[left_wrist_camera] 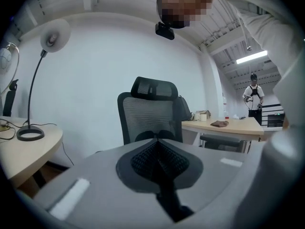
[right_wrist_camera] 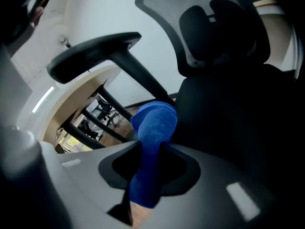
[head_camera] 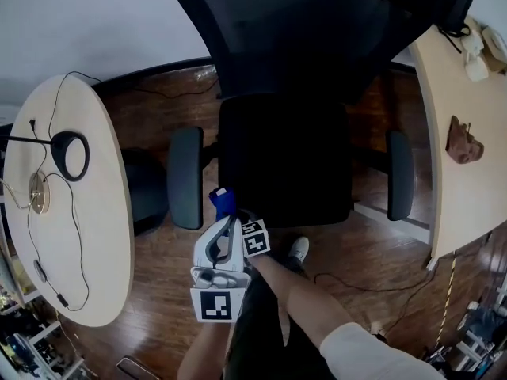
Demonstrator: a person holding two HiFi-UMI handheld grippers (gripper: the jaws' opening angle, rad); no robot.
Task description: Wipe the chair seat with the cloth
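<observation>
A black office chair faces me; its seat [head_camera: 283,161] is bare and lies between two grey armrests [head_camera: 184,176]. My right gripper [head_camera: 230,212] is at the seat's front left corner, shut on a blue cloth [head_camera: 223,203]. In the right gripper view the cloth [right_wrist_camera: 155,123] sticks up from between the jaws of the right gripper [right_wrist_camera: 151,142], beside the dark seat [right_wrist_camera: 228,123] and below an armrest [right_wrist_camera: 95,54]. My left gripper [head_camera: 215,240] is held close beside the right one. The left gripper [left_wrist_camera: 157,144] has its jaws together on nothing and looks at the mesh backrest [left_wrist_camera: 150,116].
A pale rounded table [head_camera: 95,236] with a desk lamp [head_camera: 70,155] and cables stands left of the chair. A long desk [head_camera: 467,188] with a brown object [head_camera: 463,141] runs along the right. Cables lie on the wooden floor [head_camera: 372,267]. Another person [left_wrist_camera: 252,97] stands far off.
</observation>
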